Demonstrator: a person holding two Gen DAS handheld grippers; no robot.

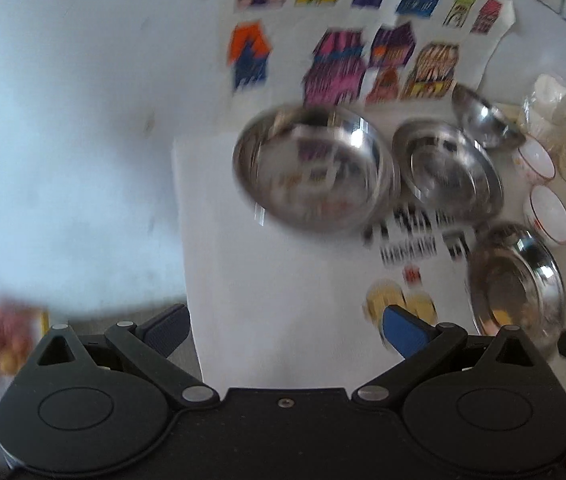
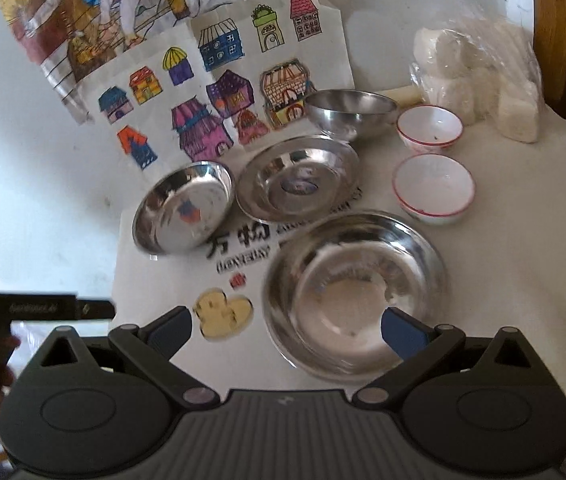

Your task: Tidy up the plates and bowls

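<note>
Little looks done: the steel dishes [image 2: 183, 210] [image 2: 297, 182] [image 2: 353, 296] [image 2: 349, 114] and two white bowls [image 2: 429, 126] [image 2: 433, 188] sit apart, unstacked, mouths up on the cloth [image 2: 523, 248], round with no long axis, while the left gripper [image 1: 283, 330] and right gripper [image 2: 283, 330] gape wide, holding nothing.

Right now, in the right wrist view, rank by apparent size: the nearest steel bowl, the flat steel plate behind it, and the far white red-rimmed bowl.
1. Nearest steel bowl, though closeness to the camera inflates it.
2. Flat steel plate.
3. Far white red-rimmed bowl, smallest, but also farthest away.
</note>
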